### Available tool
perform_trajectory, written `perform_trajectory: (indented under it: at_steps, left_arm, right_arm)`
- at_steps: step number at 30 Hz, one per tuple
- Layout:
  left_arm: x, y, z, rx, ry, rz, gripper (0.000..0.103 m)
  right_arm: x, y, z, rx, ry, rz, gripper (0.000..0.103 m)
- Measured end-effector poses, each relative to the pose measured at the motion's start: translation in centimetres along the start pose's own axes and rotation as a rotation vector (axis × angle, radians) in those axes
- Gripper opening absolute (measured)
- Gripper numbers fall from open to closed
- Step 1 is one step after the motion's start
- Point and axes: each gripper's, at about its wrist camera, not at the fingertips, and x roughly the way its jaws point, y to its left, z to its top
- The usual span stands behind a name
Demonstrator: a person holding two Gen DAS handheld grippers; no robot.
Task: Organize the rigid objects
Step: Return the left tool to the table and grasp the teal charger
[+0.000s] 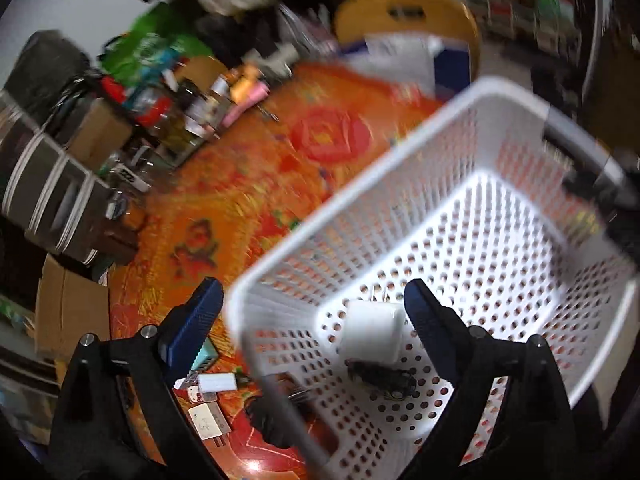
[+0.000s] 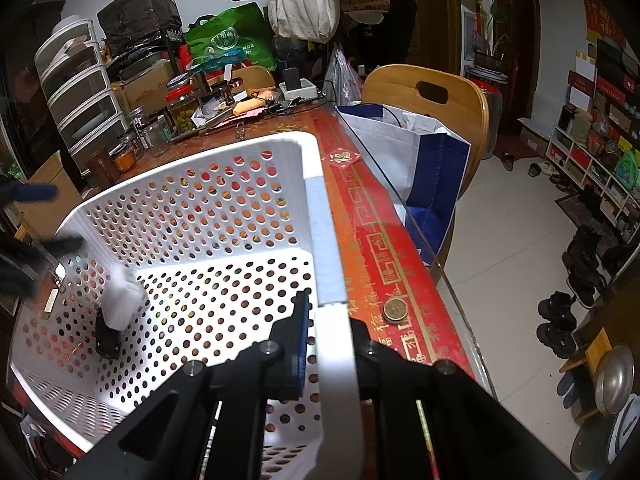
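Left gripper (image 1: pixel 312 320) spread empty above white charger (image 1: pixel 374 334) in basket (image 2: pixel 320 216), right gripper (image 2: pixel 328 336) clamping near-right rim.

Wooden chair (image 2: pixel 436 100) beside pale tiled floor (image 2: pixel 508 248)

My left claw (image 1: pixel 312 320) hangs open, fingers wide apart; right claw (image 2: pixel 328 320) is clamped on the basket rim (image 2: pixel 326 240).
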Motion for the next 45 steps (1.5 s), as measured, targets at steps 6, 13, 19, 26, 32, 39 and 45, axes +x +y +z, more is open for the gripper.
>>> perform_trajectory:
  at_steps: [6,13,19,26,32,39,45]
  left_arm:
    - [-7.6,9.2,-4.4,-0.206,-0.204,0.019,0.103]
    - [-0.9,19.5,-12.5,-0.477,-0.033,0.042,0.103]
    - [7.7,22.5,-17.3,-0.616,0.132,0.033,0.103]
    - [12.2,22.7,-16.2,-0.709,0.153,-0.043,0.101]
    - [15.3,21.2,-14.3,-0.645,0.182,-0.083,0.079]
    - [15.6,20.3,-12.9,-0.632,0.189,-0.132,0.069]
    - [16.4,20.7,-12.7,-0.636,0.23,-0.066,0.068]
  right_arm:
    - [-0.2,0.0,-0.1,-0.001,0.001,-0.005,0.008]
    - [-0.2,0.0,0.0,-0.001,0.002,-0.001,0.008]
    - [-0.1,0.1,0.1,-0.003,0.003,-0.001,0.008]
    - [-0.1,0.0,0.0,0.0,0.0,-0.005,0.008]
    - [-0.1,0.1,0.0,-0.005,0.003,-0.008,0.008]
    - [-0.2,0.2,0.0,-0.007,0.0,-0.005,0.008]
    - [-0.3,0.1,-0.1,-0.01,0.0,-0.002,0.008]
